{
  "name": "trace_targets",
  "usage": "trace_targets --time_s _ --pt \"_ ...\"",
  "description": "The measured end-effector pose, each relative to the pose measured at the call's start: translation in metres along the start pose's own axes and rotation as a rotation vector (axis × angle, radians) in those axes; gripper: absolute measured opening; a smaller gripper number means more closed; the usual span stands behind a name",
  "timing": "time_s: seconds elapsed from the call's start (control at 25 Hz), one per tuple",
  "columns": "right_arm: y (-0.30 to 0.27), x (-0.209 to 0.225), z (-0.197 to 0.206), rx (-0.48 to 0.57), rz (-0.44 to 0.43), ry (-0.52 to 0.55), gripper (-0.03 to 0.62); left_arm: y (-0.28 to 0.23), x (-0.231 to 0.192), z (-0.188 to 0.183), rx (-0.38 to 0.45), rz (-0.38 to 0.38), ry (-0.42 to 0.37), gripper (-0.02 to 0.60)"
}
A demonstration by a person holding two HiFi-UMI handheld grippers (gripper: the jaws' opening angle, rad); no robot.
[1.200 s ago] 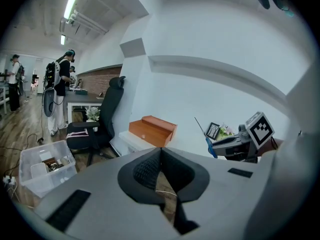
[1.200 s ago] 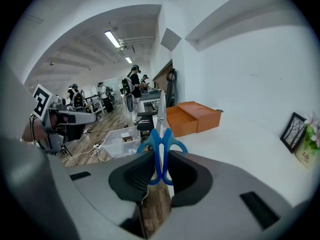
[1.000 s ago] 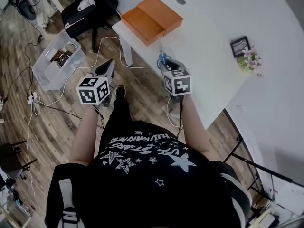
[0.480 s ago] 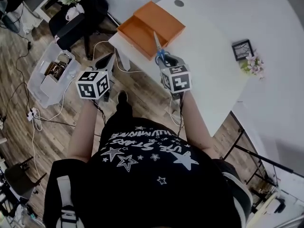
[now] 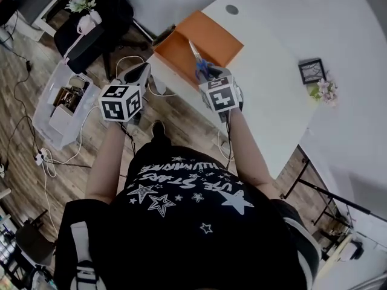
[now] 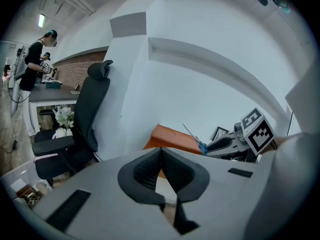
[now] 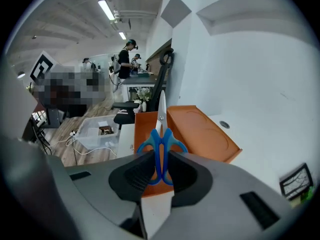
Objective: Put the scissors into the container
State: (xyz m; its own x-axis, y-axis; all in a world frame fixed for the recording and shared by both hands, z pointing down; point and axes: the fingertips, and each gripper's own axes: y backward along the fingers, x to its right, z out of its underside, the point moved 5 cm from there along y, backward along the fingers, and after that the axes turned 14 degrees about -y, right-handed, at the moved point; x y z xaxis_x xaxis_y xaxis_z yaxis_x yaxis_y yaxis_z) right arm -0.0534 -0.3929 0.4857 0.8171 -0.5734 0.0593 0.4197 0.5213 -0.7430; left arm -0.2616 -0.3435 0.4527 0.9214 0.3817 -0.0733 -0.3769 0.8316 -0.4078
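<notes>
Scissors (image 5: 198,63) over white table (image 5: 279,41), wooden floor (image 5: 25,128)

Container (image 5: 179,53) top open; lid (image 5: 214,36) just beside, right.

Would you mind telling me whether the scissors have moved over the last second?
Yes. Clamped in the right gripper, the scissors have moved towards the orange container, and their blades now lie over it.
</notes>
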Motion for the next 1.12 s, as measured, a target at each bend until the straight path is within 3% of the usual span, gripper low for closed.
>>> trace_targets --time_s 0.44,0.68,1.12 --pt "-0.074 -0.006 -0.029 -0.249 0.108 0.171 0.101 -0.05 -0.07 -0.012 -0.019 0.074 0.003 0.018" --pt "-0.108 -0.016 -0.036 -0.371 0.112 0.233 0.101 -0.07 -0.094 -0.01 -0.031 0.117 0.01 0.018" --pt "-0.141 -0.019 -0.031 -0.483 0.121 0.262 0.1 -0.09 -0.118 -0.004 -0.044 0.151 0.026 0.018"
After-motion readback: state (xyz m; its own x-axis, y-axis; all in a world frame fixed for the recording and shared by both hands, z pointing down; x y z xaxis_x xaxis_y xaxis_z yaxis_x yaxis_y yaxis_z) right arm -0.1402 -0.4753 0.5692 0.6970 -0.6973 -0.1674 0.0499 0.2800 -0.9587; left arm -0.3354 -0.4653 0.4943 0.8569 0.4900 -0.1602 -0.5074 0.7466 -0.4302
